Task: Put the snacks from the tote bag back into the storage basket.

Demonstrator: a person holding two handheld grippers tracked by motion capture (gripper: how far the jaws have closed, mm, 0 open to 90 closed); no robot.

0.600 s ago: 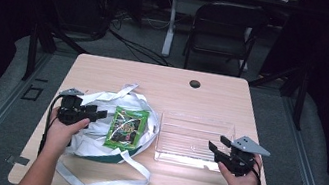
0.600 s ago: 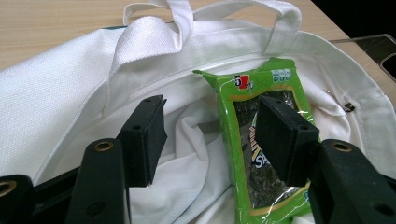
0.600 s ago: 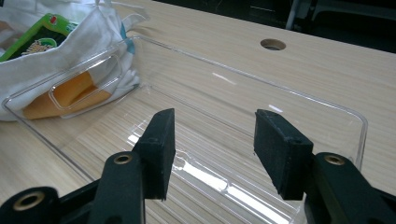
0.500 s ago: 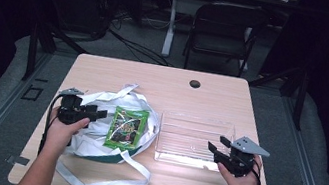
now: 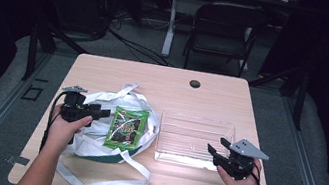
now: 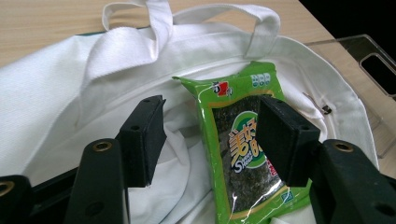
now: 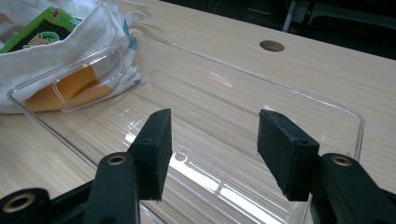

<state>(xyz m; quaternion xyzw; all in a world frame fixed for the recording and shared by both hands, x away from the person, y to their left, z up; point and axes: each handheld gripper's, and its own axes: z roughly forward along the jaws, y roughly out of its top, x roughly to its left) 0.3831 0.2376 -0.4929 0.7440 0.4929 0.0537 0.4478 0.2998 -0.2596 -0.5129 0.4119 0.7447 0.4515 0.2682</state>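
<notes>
The high view looks forward and down on the table (image 5: pixel 214 88). The left gripper view sits close over the white bag (image 6: pixel 56 88), facing 3 o'clock; the right gripper view faces 10 o'clock across the clear tray (image 7: pixel 327 109), sharing that bag.

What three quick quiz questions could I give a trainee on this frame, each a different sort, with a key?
1. True or false: the green snack packet lies inside the clear plastic tray.
2. Which gripper is nearest the tray? A) left gripper B) right gripper
3. Fill in: the packet rests on a white ____.

Key: 1 false, it lies on the bag beside the empty tray; 2 B; 3 tote bag.
</notes>
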